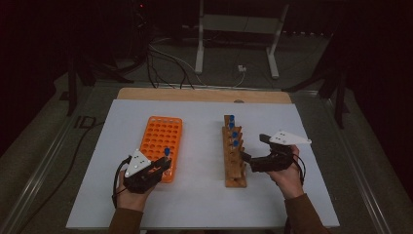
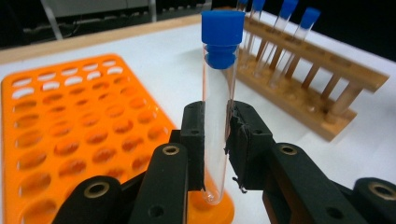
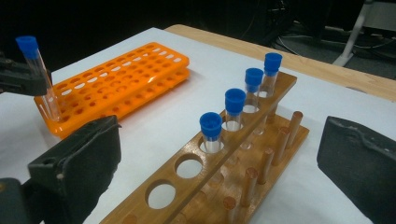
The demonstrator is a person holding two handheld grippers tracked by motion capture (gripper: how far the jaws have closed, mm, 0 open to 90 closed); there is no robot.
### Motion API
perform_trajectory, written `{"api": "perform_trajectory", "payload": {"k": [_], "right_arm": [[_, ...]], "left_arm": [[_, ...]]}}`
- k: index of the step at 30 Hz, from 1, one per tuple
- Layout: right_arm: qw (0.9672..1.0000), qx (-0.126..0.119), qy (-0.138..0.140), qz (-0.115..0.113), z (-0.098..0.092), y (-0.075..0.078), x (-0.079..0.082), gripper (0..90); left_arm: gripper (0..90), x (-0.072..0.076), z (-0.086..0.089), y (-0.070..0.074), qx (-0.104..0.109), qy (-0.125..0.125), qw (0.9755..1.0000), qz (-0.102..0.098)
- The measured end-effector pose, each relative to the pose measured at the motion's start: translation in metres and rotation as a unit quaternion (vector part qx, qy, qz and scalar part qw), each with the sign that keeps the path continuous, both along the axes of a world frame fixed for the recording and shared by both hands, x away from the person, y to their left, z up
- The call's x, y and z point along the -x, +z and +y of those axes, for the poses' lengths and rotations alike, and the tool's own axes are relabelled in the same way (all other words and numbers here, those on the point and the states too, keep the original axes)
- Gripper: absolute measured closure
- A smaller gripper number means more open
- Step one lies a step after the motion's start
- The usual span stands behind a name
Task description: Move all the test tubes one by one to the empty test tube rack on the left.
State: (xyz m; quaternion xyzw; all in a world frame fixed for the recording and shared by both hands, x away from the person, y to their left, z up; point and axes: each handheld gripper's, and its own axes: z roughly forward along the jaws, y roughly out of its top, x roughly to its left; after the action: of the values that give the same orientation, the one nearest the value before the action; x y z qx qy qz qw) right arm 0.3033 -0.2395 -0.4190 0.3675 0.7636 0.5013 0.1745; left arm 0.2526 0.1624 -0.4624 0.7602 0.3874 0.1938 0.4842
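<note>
My left gripper (image 2: 215,144) is shut on a clear test tube with a blue cap (image 2: 217,112). It holds the tube upright over the near right corner of the orange rack (image 2: 70,121), and the tube's lower end is down at a corner hole. In the high view the left gripper (image 1: 163,165) is at the orange rack's (image 1: 160,139) near end. A wooden rack (image 3: 261,154) holds several blue-capped tubes (image 3: 233,109) in its far holes. My right gripper (image 3: 224,156) stands open, its jaws wide on either side of the wooden rack's near end, and in the high view the right gripper (image 1: 254,147) is just right of the wooden rack (image 1: 234,156).
Both racks stand on a white sheet (image 1: 204,195) on a wooden table (image 1: 195,93). The orange rack's other holes look empty. Near holes of the wooden rack are empty. Cables and a metal stand (image 1: 238,34) lie on the floor beyond the table.
</note>
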Motion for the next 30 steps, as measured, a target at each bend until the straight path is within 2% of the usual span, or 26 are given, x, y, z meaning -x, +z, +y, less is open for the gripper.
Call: {"api": "perform_trajectory", "payload": {"k": [3, 5, 10, 14, 18, 22, 27, 30], "right_arm": [[1.0, 0.001, 0.002, 0.001, 0.001, 0.0, 0.0, 0.2], [1.0, 0.003, 0.004, 0.0, 0.002, -0.001, 0.001, 0.1], [1.0, 0.003, 0.004, 0.003, 0.003, -0.002, 0.0, 0.2], [0.9999, 0.006, 0.008, 0.001, 0.005, -0.002, 0.0, 0.2], [0.9999, 0.007, 0.009, 0.003, 0.006, -0.003, 0.0, 0.2], [0.9999, 0.012, 0.006, 0.002, 0.006, -0.004, 0.0, 0.2], [0.9999, 0.015, 0.004, 0.001, 0.007, -0.004, 0.0, 0.2], [0.9998, 0.021, 0.003, -0.002, 0.008, -0.004, -0.001, 0.2]], "left_arm": [[76.8, 0.001, 0.004, -0.001, 0.001, 0.003, 1.0, 0.001], [76.9, 0.003, 0.004, -0.004, -0.023, 0.003, 0.9997, 0.006], [76.9, 0.004, 0.005, -0.011, -0.041, -0.001, 0.9989, 0.02], [77.1, 0.001, -0.005, -0.016, -0.084, -0.006, 0.996, 0.029], [77.7, -0.002, -0.008, -0.02, -0.097, -0.006, 0.9941, 0.05], [77.7, -0.002, -0.01, -0.021, -0.104, -0.004, 0.9934, 0.049], [75.9, -0.002, -0.007, -0.021, -0.093, -0.002, 0.9944, 0.051], [63.4, -0.002, -0.004, -0.021, -0.076, 0.001, 0.9957, 0.053]]}}
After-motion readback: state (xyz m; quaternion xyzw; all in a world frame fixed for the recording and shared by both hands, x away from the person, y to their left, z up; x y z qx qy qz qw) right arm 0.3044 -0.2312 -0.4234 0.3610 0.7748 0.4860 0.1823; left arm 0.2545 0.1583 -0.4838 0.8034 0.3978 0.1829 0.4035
